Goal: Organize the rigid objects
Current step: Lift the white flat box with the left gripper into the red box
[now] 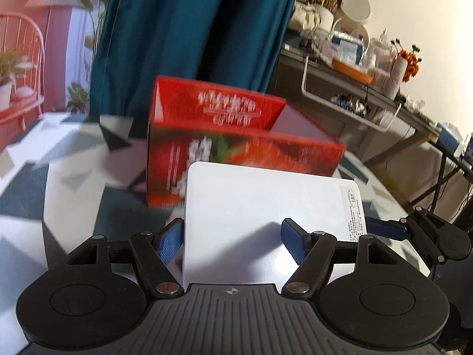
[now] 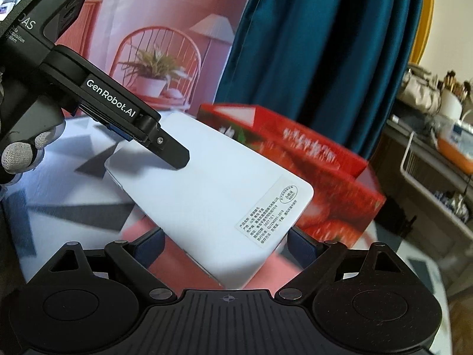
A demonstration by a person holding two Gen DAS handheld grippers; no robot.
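White, flat and rigid, the box point(image 1: 266, 222) has rounded corners and a printed label point(image 2: 267, 211) near one corner. It is held above the bench point(image 1: 74, 201), between both tools. Behind it stands a red carton point(image 1: 236, 148) with its top open, blurred, fruit artwork on its side.

Bench covering shows a geometric pattern of grey, teal and white. A teal curtain point(image 1: 183, 29) hangs behind; a pink backdrop with a printed chair and lamp point(image 2: 214, 29) lies to one side. A cluttered side table point(image 1: 369, 88) stands well apart.

Left gripper point(image 1: 232, 241): jaws around the white box, one blue pad against its edge, the other over its face; firm grip cannot be confirmed. Right gripper point(image 2: 226, 245): jaws apart, flanking the labelled corner, contact not clear. A gloved hand point(image 2: 20, 153) holds the left tool.
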